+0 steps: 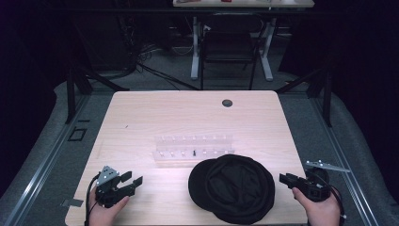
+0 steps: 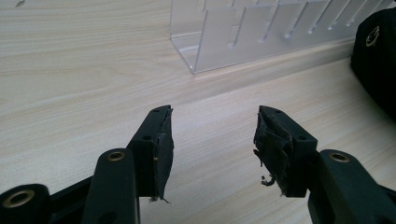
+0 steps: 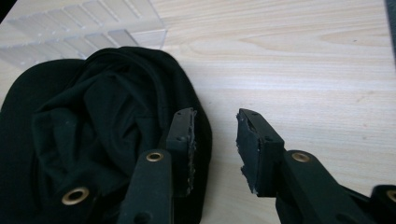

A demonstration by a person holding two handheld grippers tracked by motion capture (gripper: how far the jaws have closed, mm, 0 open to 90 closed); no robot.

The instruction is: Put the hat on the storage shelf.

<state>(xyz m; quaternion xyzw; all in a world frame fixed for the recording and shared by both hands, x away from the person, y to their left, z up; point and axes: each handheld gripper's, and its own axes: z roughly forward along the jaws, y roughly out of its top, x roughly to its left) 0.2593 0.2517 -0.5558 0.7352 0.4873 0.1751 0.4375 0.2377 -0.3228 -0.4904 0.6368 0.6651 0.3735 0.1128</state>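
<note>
A black cap (image 1: 230, 188) lies upside down on the near middle of the wooden table (image 1: 188, 113), its brim toward the left. Just beyond it stands a clear acrylic rack (image 1: 194, 149) with several slots. My left gripper (image 1: 133, 178) hovers at the near left, well apart from the cap, jaws open and empty (image 2: 212, 126); the rack (image 2: 252, 32) lies ahead of it, the cap's edge (image 2: 378, 60) at its far right. My right gripper (image 1: 283, 179) sits at the table's near right edge, open and empty (image 3: 215, 123), its left jaw over the cap's rim (image 3: 93, 130).
A small dark round disc (image 1: 227, 102) sits near the table's far edge. Bare wood stretches between the left gripper and the rack. Beyond the table stand a dark chair (image 1: 228, 47) and a white desk frame, with cables on the floor.
</note>
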